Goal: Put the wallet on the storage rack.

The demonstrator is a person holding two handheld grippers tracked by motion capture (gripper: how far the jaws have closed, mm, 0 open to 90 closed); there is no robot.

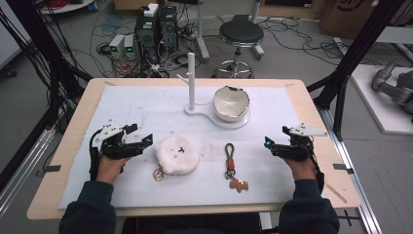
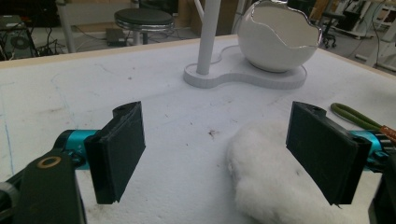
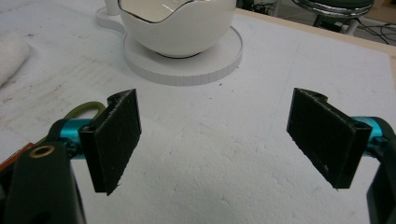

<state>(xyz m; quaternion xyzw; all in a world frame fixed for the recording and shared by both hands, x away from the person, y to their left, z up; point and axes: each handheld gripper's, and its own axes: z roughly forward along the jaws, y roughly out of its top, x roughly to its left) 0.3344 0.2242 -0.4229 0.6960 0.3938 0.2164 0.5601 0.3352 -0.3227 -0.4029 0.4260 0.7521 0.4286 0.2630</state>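
Observation:
A white fluffy ball (image 1: 177,153) (image 2: 275,177) with a small gold ring (image 1: 158,174) lies at the middle left of the white mat. Just left of it my left gripper (image 1: 141,139) (image 2: 217,156) stands open, its jaws wide apart with only bare mat between them; the ball's edge lies by the right-hand jaw. A keychain with an olive loop (image 1: 229,151) (image 2: 355,116) (image 3: 88,109) and a brown tag (image 1: 238,184) lies at the middle. My right gripper (image 1: 269,145) (image 3: 215,144) stands open at the right, nothing between its jaws.
A white egg-shaped bowl (image 1: 231,103) (image 2: 279,37) (image 3: 175,23) sits on a white stand base (image 1: 197,111) with an upright post (image 1: 191,80) (image 2: 208,35) at the back middle. A stool (image 1: 240,34), computers and cables stand on the floor beyond the table.

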